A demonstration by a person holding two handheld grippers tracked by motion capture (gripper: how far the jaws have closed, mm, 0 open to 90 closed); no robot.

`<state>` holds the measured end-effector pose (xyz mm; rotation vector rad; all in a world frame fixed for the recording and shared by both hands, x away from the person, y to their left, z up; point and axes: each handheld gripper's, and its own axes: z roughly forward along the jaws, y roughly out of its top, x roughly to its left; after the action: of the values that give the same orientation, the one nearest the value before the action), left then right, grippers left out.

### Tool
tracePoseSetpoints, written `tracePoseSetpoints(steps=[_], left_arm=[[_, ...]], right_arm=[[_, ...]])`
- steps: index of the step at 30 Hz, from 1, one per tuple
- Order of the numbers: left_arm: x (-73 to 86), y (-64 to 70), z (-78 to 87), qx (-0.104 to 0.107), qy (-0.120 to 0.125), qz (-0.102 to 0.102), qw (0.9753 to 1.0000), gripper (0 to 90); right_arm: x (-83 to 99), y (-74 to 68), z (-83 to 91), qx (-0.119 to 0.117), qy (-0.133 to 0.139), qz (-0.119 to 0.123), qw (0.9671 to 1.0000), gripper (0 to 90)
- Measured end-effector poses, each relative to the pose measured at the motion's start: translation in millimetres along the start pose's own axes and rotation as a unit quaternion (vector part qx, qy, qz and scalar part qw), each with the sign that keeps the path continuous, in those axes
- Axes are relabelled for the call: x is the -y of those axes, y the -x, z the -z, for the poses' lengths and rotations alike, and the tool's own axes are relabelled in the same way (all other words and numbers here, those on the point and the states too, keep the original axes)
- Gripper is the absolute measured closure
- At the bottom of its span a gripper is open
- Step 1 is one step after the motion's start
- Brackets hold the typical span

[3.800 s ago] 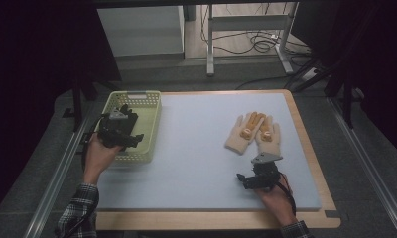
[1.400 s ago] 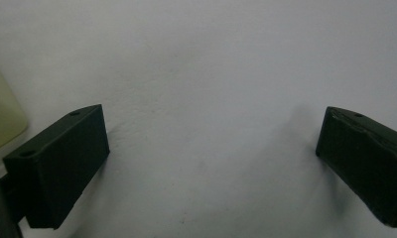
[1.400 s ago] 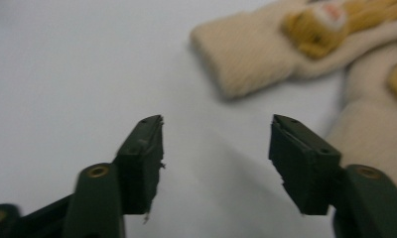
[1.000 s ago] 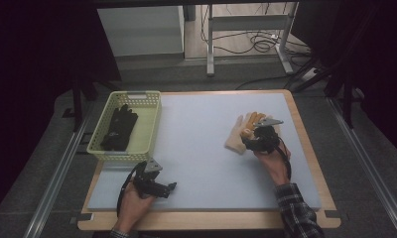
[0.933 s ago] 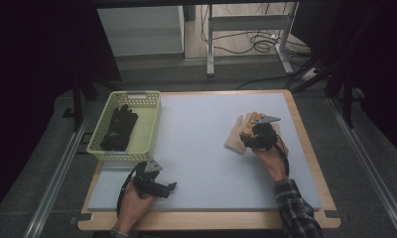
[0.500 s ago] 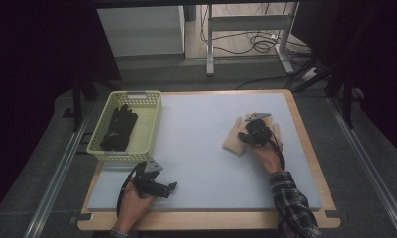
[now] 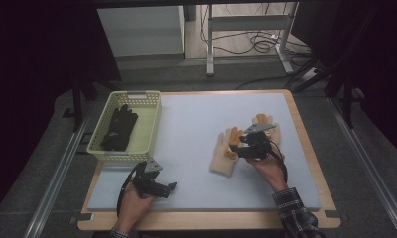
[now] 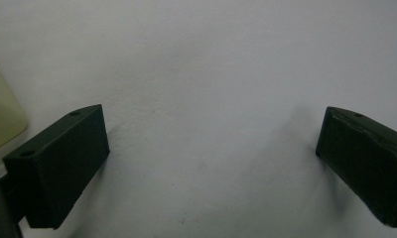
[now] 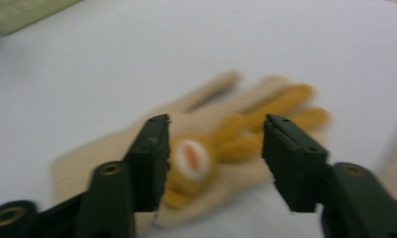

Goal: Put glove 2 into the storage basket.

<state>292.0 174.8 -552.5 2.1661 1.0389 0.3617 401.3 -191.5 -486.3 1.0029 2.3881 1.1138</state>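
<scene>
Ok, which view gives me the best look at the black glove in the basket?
The high view: the black glove lies whole and sharp inside the yellow basket. The left gripper view catches a pale sliver of basket edge; the right gripper view has a blurred basket corner.

Your basket (image 7: 149,130) sits at the mat's (image 7: 196,124) far left with a glove (image 7: 118,128) in it — well apart, right of centre, two gloves (image 7: 225,152) lie on the mat under your right gripper (image 7: 236,149).
</scene>
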Motion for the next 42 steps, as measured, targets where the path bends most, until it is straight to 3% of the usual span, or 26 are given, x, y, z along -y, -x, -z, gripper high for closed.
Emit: tracePoseSetpoints(steps=[4, 9, 11, 12, 15, 17, 20, 34, 42], left_arm=[[0.0, 0.0, 0.0, 0.000, 0.000, 0.000, 1.0000, 0.3], [0.0, 0.0, 0.0, 0.000, 0.000, 0.000, 1.0000, 0.3], [0.0, 0.0, 0.0, 0.000, 0.000, 0.000, 1.0000, 0.3], [0.1, 0.1, 0.0, 0.000, 0.000, 0.000, 1.0000, 0.3], [0.1, 0.1, 0.0, 0.000, 0.000, 0.000, 1.0000, 0.3], [0.1, 0.1, 0.0, 0.000, 0.000, 0.000, 1.0000, 0.3], [0.0, 0.1, 0.0, 0.000, 0.000, 0.000, 1.0000, 0.3], [0.0, 0.0, 0.0, 0.000, 0.000, 0.000, 1.0000, 0.3], [0.0, 0.0, 0.0, 0.000, 0.000, 0.000, 1.0000, 0.3]], right_arm=[[10.8, 10.7, -3.1, 0.034, -0.029, -0.021, 0.9988, 64.3], [21.3, 12.3, -19.5, 0.030, -0.032, -0.042, 0.9982, 58.7], [22.9, 8.4, -26.2, 0.038, -0.038, -0.039, 0.9978, 59.9], [24.2, 6.4, -29.0, 0.049, -0.047, -0.030, 0.9973, 63.5], [28.8, 3.7, -30.0, 0.030, -0.026, -0.045, 0.9982, 82.2], [29.0, 0.0, -29.2, 0.034, -0.027, -0.035, 0.9984, 85.9], [25.6, -1.2, -24.9, 0.046, -0.034, -0.017, 0.9982, 86.7], [20.5, 30.5, 23.6, 0.083, -0.020, -0.026, 0.9960, 86.6], [6.3, 18.8, 30.4, 0.076, -0.016, -0.012, 0.9969, 86.4]])
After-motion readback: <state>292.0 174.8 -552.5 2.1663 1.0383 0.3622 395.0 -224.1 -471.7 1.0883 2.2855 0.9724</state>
